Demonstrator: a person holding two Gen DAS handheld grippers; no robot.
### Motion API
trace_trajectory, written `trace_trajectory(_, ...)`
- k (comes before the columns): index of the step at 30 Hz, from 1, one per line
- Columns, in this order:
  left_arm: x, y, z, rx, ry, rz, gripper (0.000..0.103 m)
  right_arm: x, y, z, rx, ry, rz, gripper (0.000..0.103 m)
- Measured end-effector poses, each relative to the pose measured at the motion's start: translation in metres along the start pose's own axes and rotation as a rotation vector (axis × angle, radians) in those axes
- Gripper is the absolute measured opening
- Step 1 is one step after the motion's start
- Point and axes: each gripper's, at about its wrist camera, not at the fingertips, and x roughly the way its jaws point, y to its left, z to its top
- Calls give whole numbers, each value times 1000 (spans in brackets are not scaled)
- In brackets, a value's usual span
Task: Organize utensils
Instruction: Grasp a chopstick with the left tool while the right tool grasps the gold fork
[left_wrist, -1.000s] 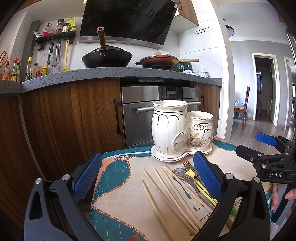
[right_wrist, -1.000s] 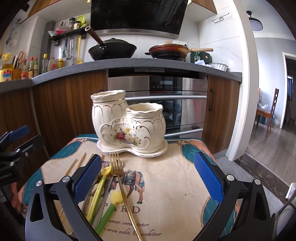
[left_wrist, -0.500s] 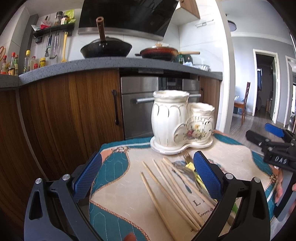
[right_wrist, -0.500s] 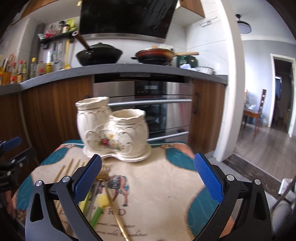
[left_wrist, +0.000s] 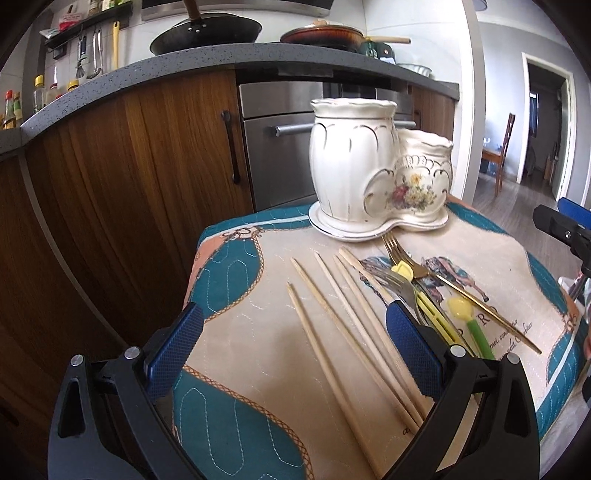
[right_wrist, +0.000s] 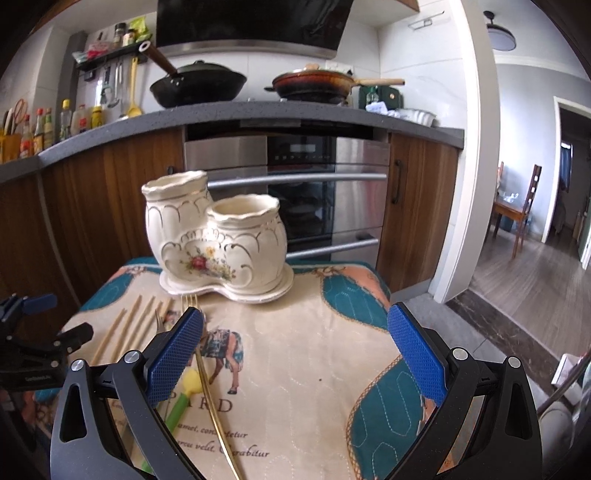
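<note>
A cream ceramic utensil holder (left_wrist: 373, 177) (right_wrist: 216, 236) with two cups stands at the far edge of the quilted cloth (left_wrist: 258, 369) (right_wrist: 314, 369). Several wooden chopsticks (left_wrist: 343, 328) (right_wrist: 127, 328) lie in front of it, beside a gold fork (left_wrist: 443, 280) (right_wrist: 210, 387), a steel fork (left_wrist: 400, 286) and yellow-green plastic utensils (left_wrist: 467, 317) (right_wrist: 184, 395). My left gripper (left_wrist: 295, 350) hangs open above the chopsticks. My right gripper (right_wrist: 295, 350) is open over the cloth, with the gold fork by its left finger.
Wooden cabinets (left_wrist: 129, 177) and a steel oven (right_wrist: 325, 199) stand right behind the small table. Pans (right_wrist: 199, 83) sit on the grey counter above. A doorway and a chair (right_wrist: 524, 206) lie to the right, and the cloth's edges drop off on every side.
Both grippers have tilted downward and come nearer the tabletop. The left one has closed in on the chopsticks. Both stay open.
</note>
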Motion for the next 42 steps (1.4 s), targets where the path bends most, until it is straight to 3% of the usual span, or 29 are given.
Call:
trace_trajectory(2,0,-5,-1,21,9,4,97,4,-3,-2,15,26,30,99)
trace_trajectory(4,2,-8,-1,32,28,1,88,6,-4,-3,15,38,40,99)
trace_trajectory(12,7,-3,3,15,102,-16,66,13,-8,-4,34,110,87,99)
trace_trajectory(16,12,5,5,-13,165,-65,53,16,-4,-5,0,141,98,96)
trace_trajectory(18,16,5,5,-1,199,-68,48,17,1,-7,-24,155,111,92)
trace_trajectory(20,19,6,4,-3,231,-76,40,17,8,-8,-58,170,102,76)
trace_trajectory(24,23,4,2,-24,284,-133,31,19,11,-9,-93,200,122,65)
trace_trajectory(32,38,-1,-2,-14,348,-128,26,28,23,-18,-153,271,220,60)
trace_trajectory(39,43,0,0,0,331,-118,25,59,46,-16,-191,354,234,60)
trace_trajectory(42,44,3,0,-6,327,-130,22,69,58,-14,-224,367,235,49)
